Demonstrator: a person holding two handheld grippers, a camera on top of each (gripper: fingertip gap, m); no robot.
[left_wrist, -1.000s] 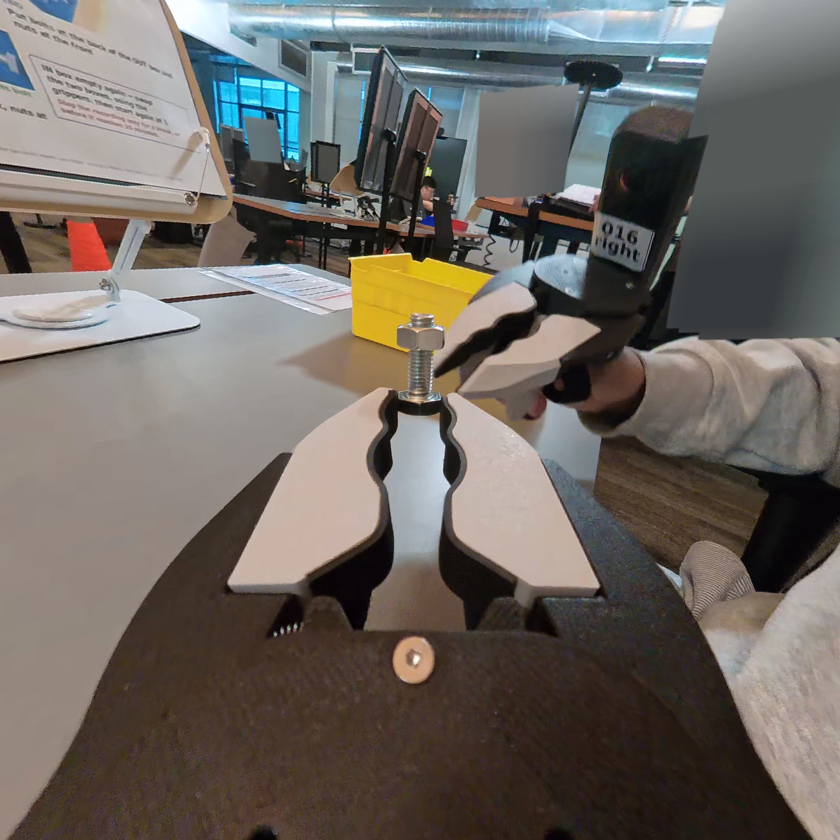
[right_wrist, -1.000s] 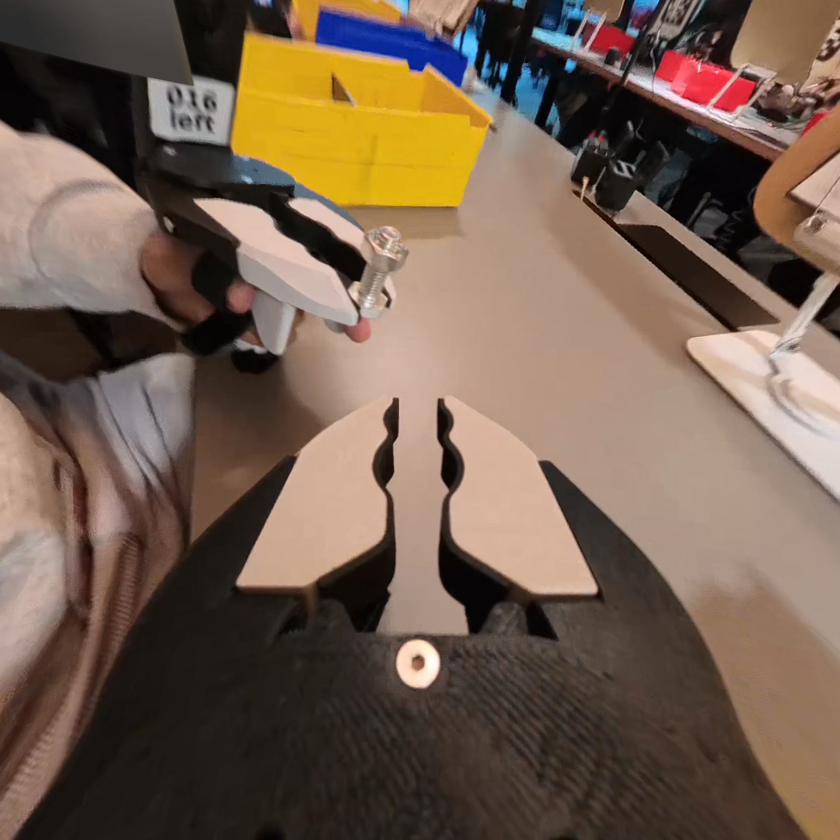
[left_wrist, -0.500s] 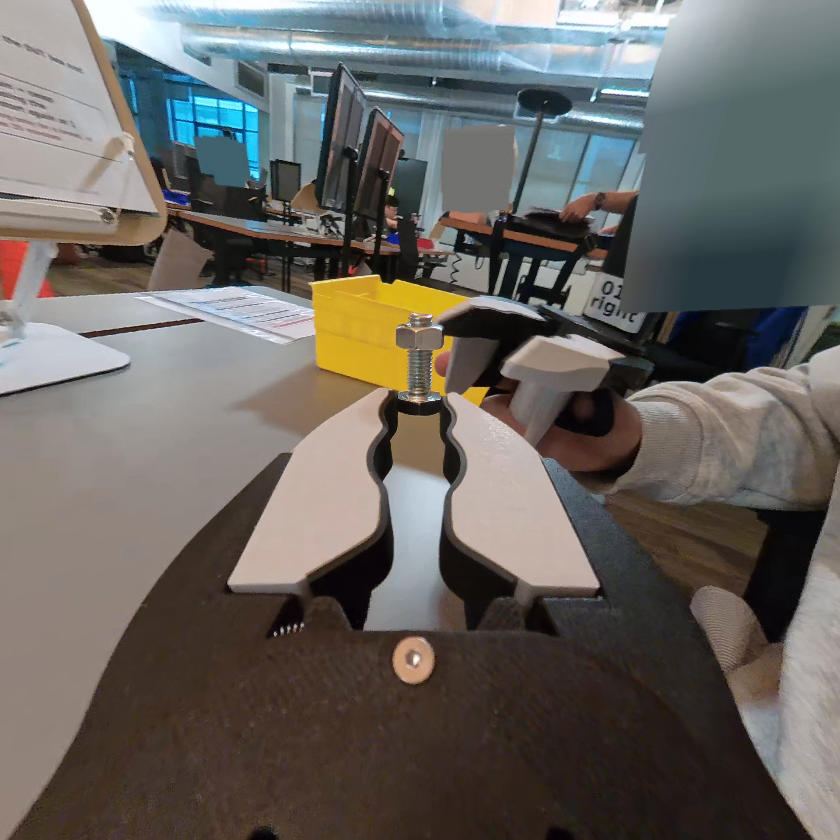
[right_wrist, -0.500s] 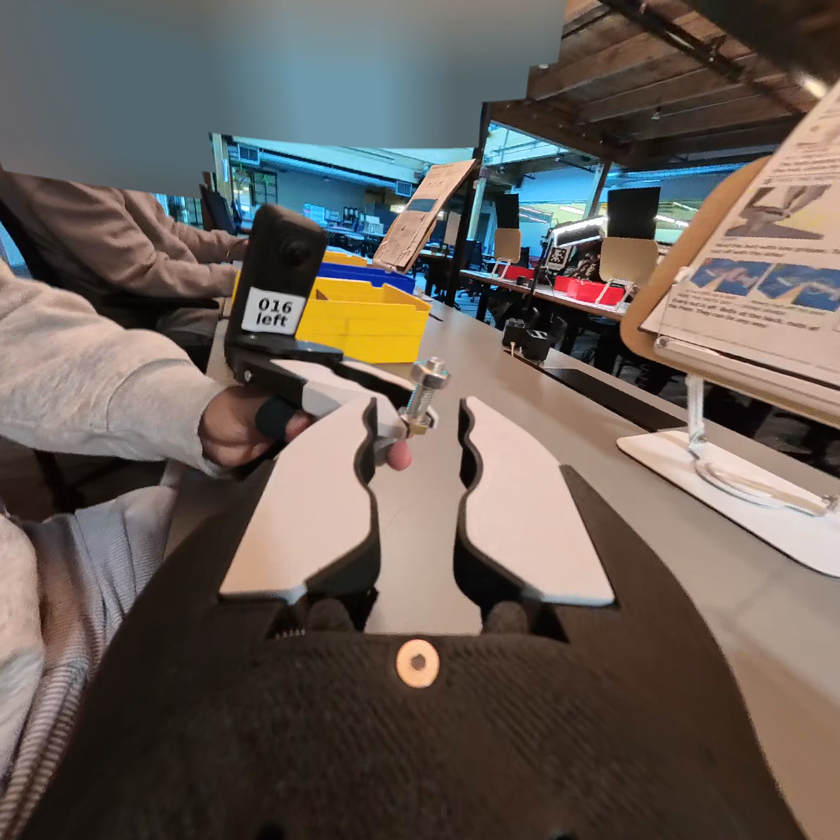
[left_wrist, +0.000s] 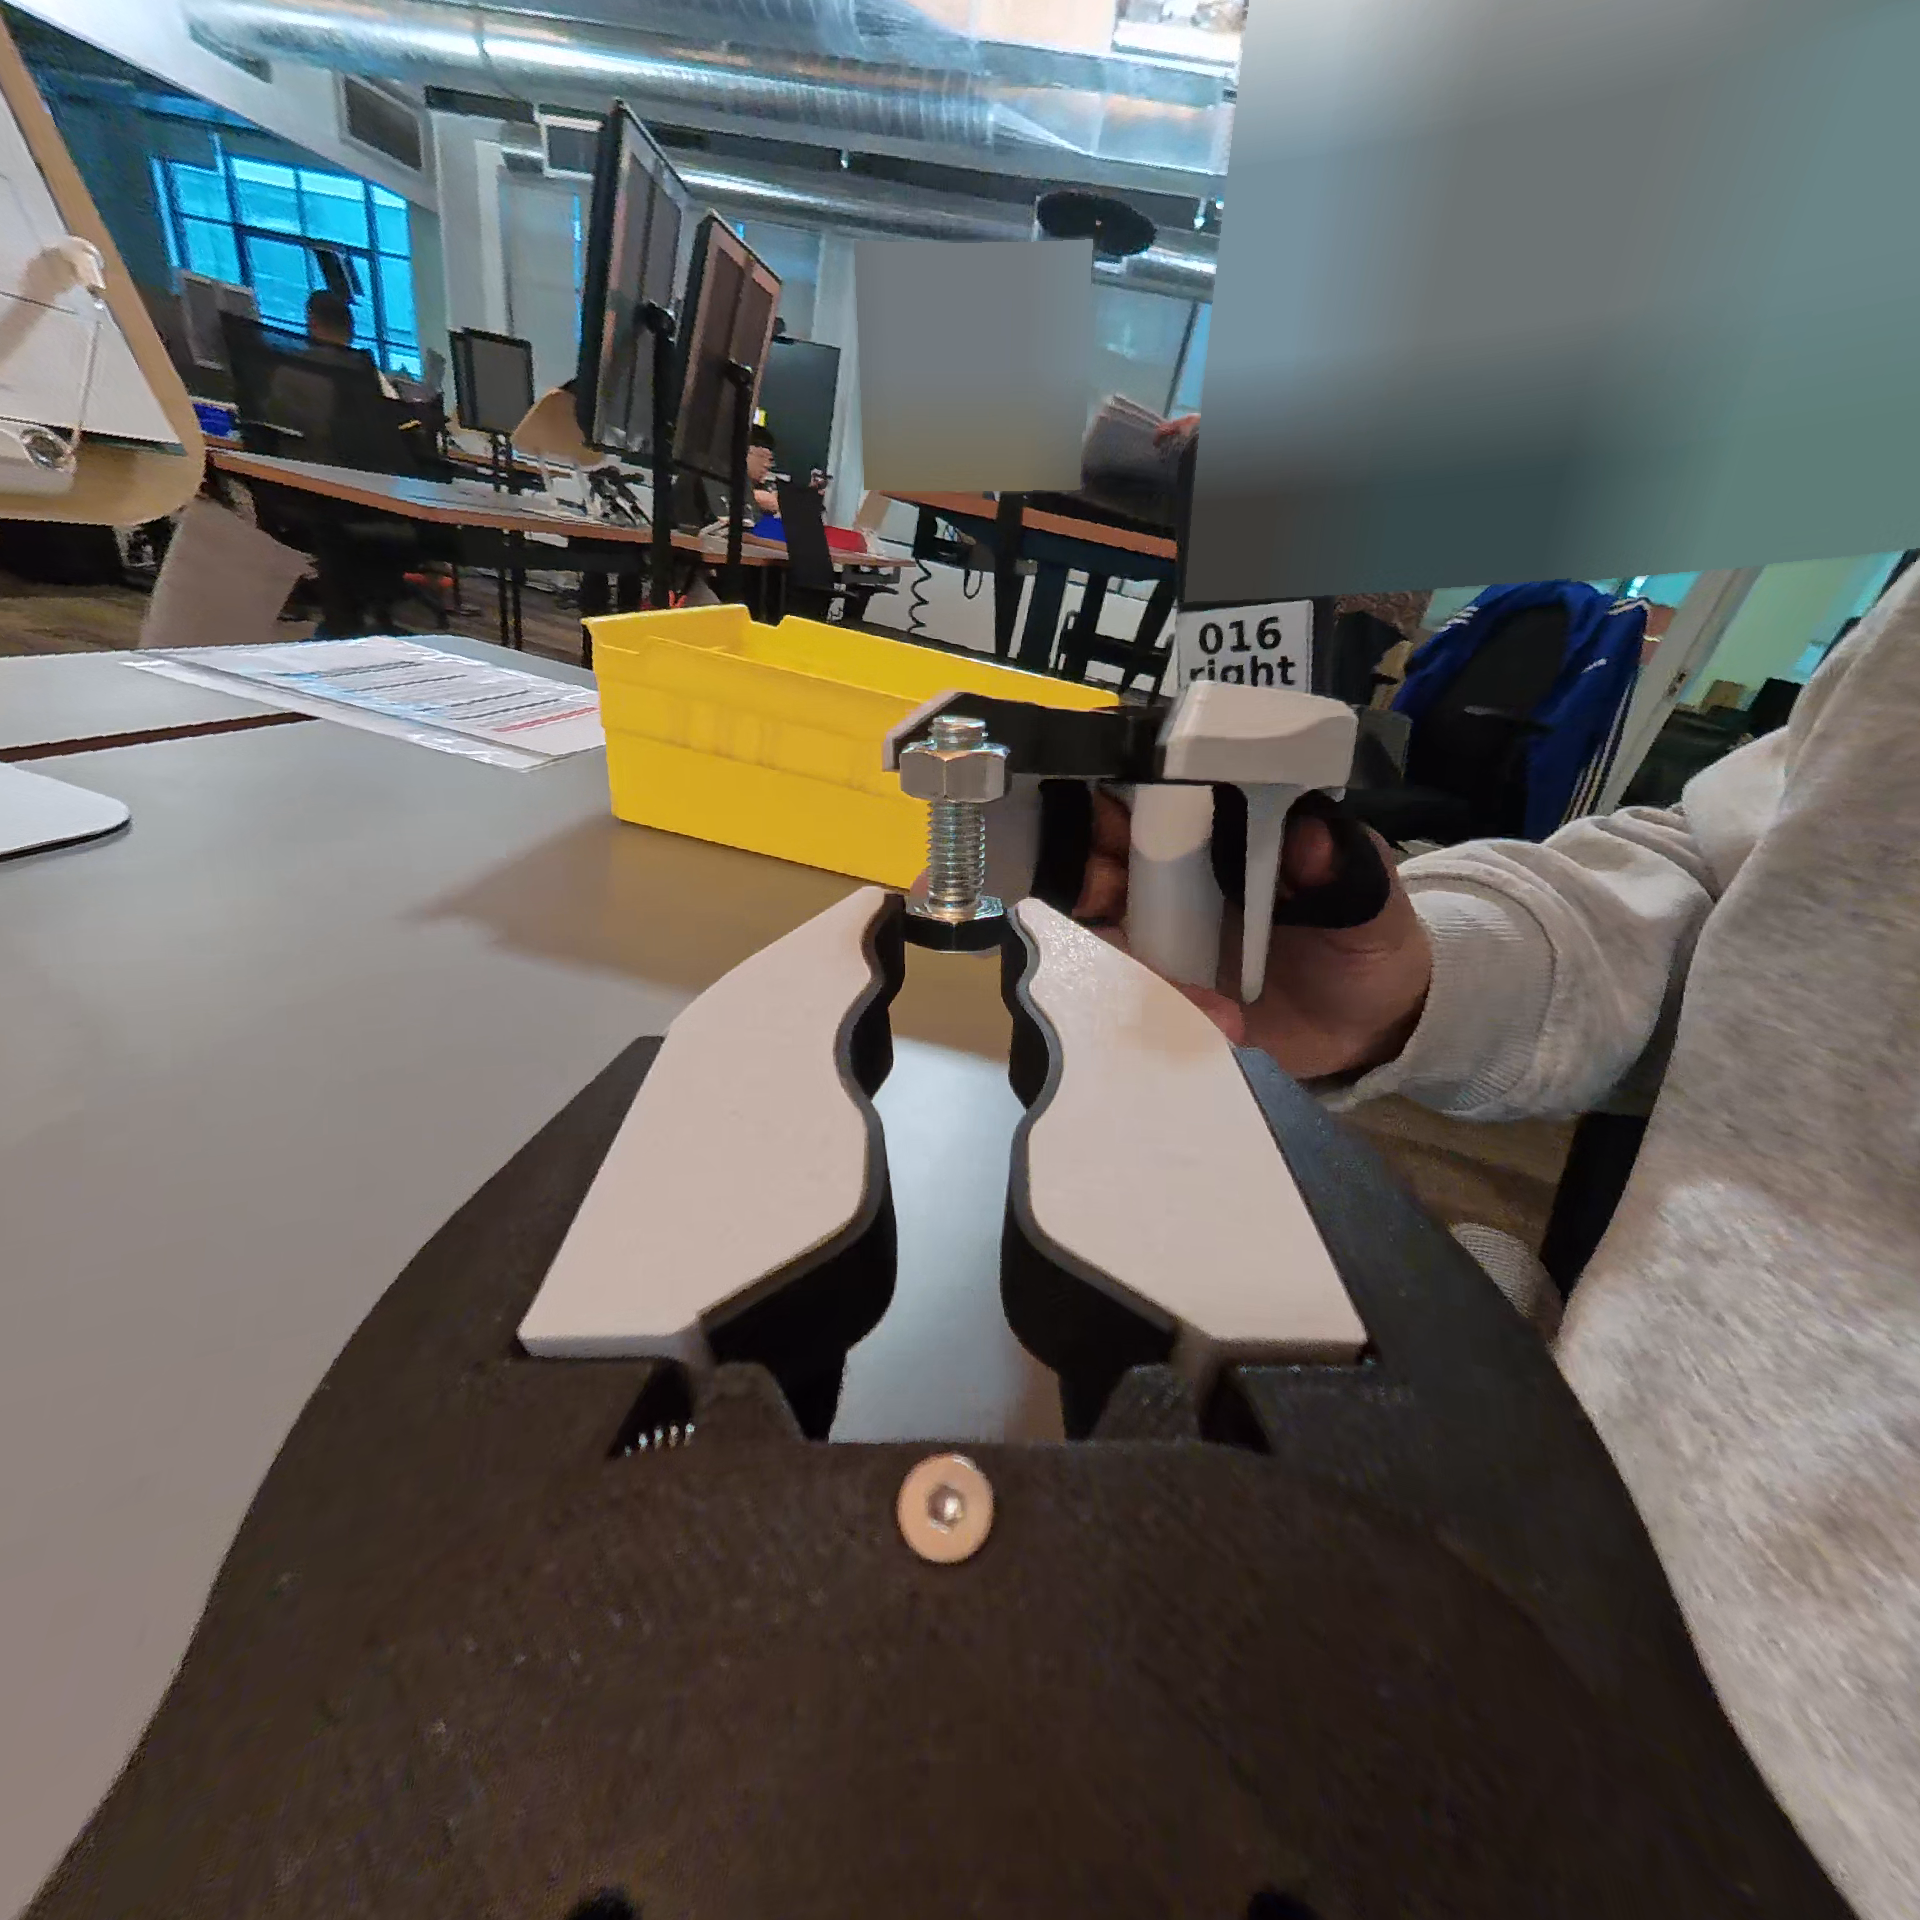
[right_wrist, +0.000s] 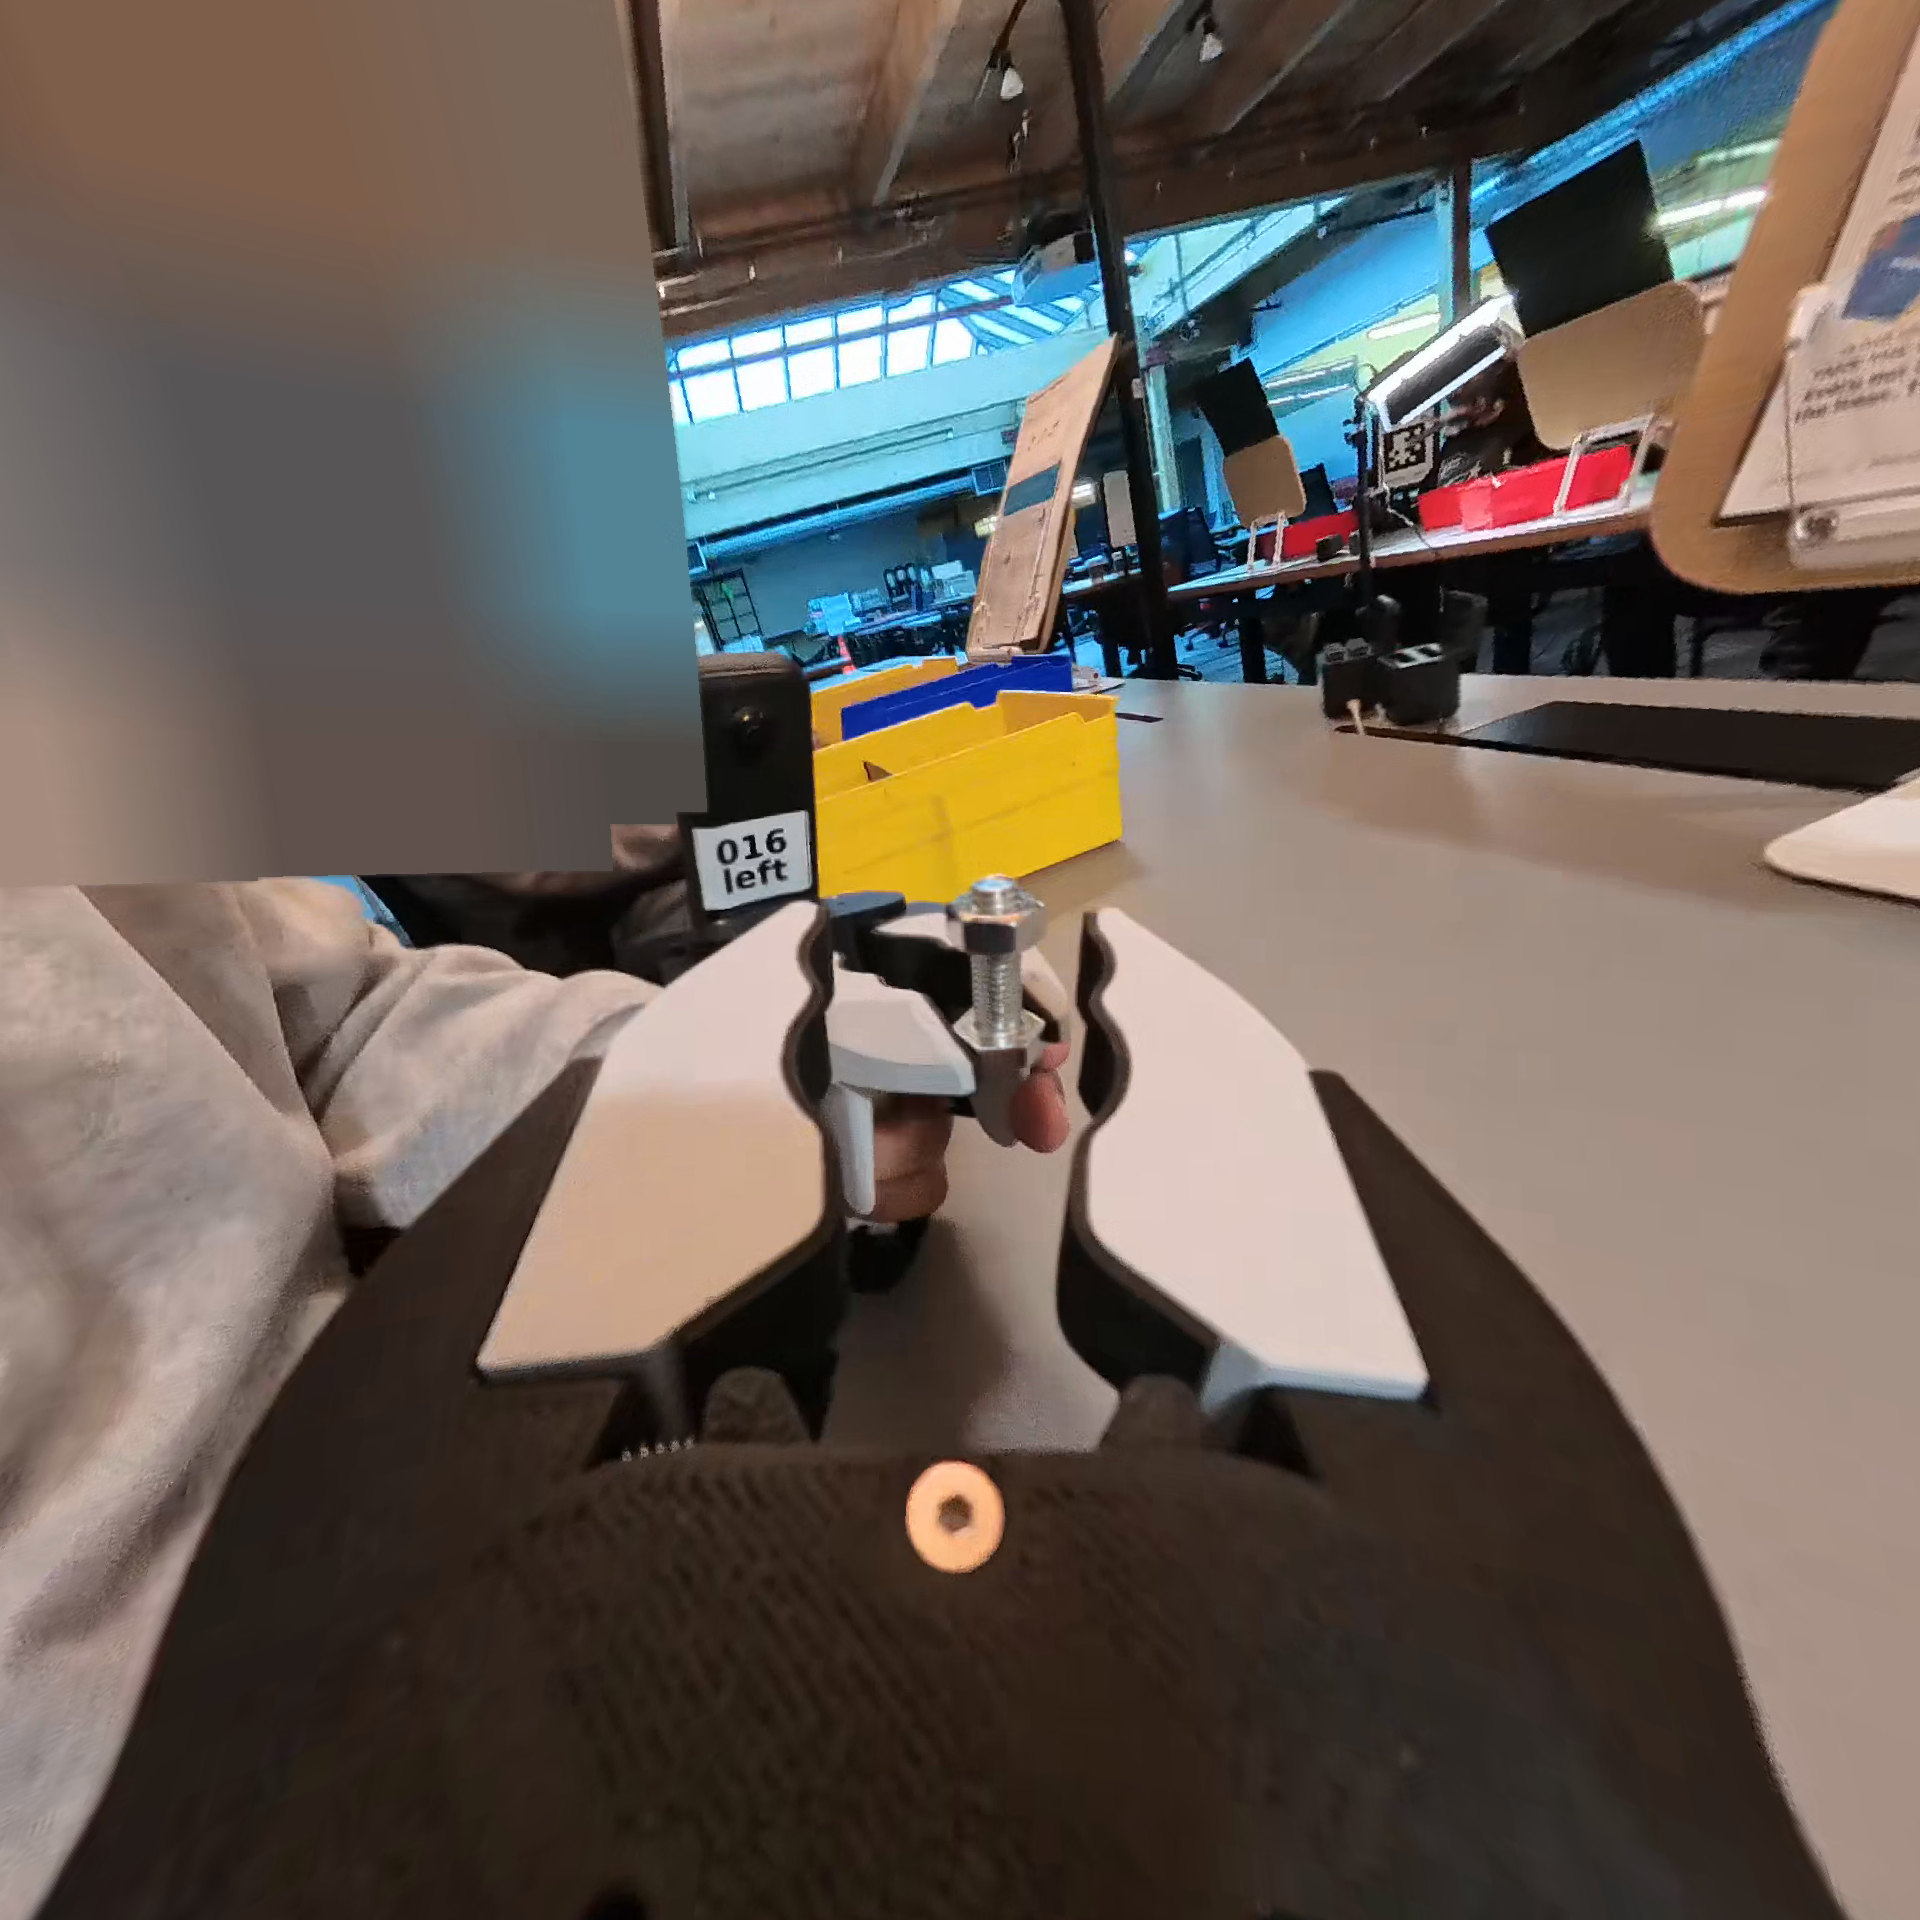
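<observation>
My left gripper (left_wrist: 951, 916) is shut on the head of a silver bolt (left_wrist: 954, 847) and holds it upright, threads up. A hex nut (left_wrist: 953, 771) sits at the top of the thread. My right gripper (right_wrist: 956, 935) is open, with its two fingertips on either side of the nut (right_wrist: 995, 920), apart from it. In the left wrist view the right gripper (left_wrist: 940, 732) reaches in level from the right at nut height. In the right wrist view the left gripper (right_wrist: 987, 1055) grips the bolt (right_wrist: 992, 992) from the left, above the grey table (right_wrist: 1455, 987).
A yellow bin (left_wrist: 790, 748) stands on the table (left_wrist: 260, 987) just behind the bolt. It also shows in the right wrist view (right_wrist: 977, 800), with a blue bin (right_wrist: 956, 691) behind it. A document stand (right_wrist: 1818, 312) and a printed sheet (left_wrist: 384, 686) lie farther off. My two grippers' fingertips are within a few centimetres of each other.
My right gripper has swung level, opened wider and moved in until its fingers flank the nut. My left gripper has kept its hold on the bolt.
</observation>
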